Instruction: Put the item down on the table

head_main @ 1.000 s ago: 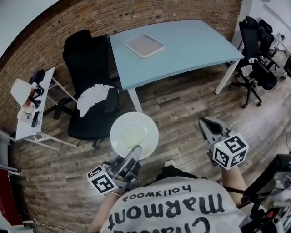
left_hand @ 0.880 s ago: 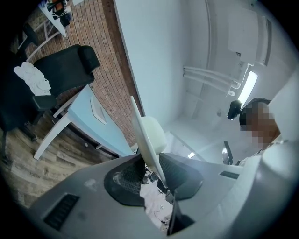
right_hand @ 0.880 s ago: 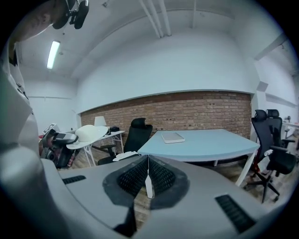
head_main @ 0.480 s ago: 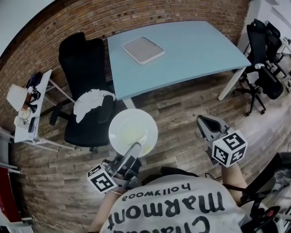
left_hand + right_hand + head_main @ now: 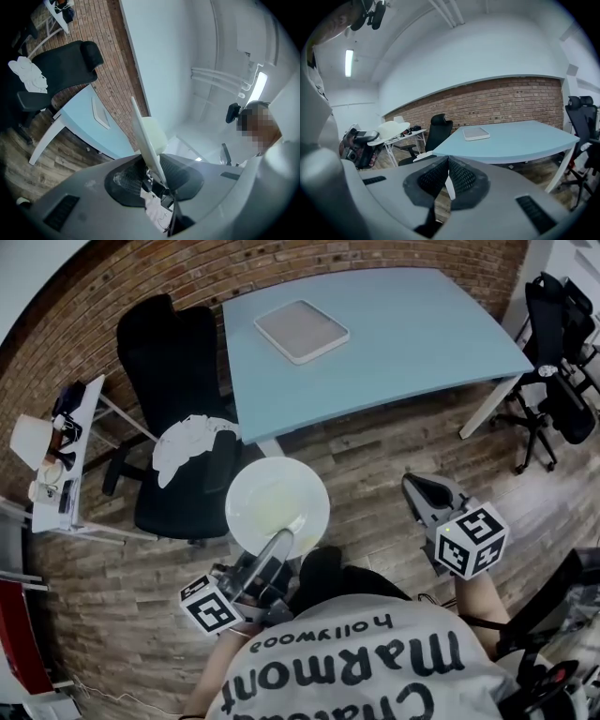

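Above the wooden floor (image 5: 375, 465), at 6 o'clock from the blue table (image 5: 403, 324), the left tool (image 5: 279, 545) grips the rim of the white plate (image 5: 277, 505), which lies flat, face up, reaching toward 12 o'clock, while the right tool (image 5: 420, 489) is closed and empty.

The head view looks steeply down from above the person's pale printed shirt (image 5: 356, 671), close over the left tongs (image 5: 279, 547) and right tongs (image 5: 414, 487), with the pale blue table (image 5: 394, 343), its white square tray (image 5: 302, 330) and the black office chair (image 5: 178, 381) farther off. The left gripper view, rolled sideways, looks along its tongs past the near edge of the white round plate (image 5: 147, 136) at that same table, tray and chair. The right gripper view, upright and about level, faces them too.
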A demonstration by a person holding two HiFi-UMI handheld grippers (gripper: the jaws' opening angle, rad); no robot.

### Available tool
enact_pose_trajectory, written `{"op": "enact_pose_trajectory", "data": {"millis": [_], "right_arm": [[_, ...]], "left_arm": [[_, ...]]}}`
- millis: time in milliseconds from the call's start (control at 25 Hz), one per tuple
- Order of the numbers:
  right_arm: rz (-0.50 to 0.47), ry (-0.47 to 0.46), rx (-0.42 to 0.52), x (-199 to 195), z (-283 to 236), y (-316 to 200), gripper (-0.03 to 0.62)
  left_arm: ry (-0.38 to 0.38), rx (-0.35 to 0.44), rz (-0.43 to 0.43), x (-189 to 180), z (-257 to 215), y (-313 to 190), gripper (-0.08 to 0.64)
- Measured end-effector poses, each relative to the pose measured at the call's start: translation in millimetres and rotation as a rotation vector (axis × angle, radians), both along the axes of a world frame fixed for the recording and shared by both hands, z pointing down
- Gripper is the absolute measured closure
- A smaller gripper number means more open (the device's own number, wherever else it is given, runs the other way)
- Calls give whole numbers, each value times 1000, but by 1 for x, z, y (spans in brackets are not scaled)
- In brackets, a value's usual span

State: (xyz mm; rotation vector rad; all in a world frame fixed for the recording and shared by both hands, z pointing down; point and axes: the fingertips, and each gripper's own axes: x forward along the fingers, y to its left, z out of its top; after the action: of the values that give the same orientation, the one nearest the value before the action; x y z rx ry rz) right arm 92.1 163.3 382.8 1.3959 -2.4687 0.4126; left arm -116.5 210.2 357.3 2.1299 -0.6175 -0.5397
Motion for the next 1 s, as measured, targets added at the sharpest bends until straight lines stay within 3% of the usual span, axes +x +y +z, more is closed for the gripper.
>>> {"op": "enact_pose_trajectory", "data": {"millis": [680, 1000], "right_arm": [[45, -2, -18, -44, -6, -141, 583], [88, -13, -20, -56, -13, -193, 582]], "left_arm": [[-17, -3, 105, -32, -4, -152, 466], [-20, -21, 148, -47, -6, -201, 466]]}}
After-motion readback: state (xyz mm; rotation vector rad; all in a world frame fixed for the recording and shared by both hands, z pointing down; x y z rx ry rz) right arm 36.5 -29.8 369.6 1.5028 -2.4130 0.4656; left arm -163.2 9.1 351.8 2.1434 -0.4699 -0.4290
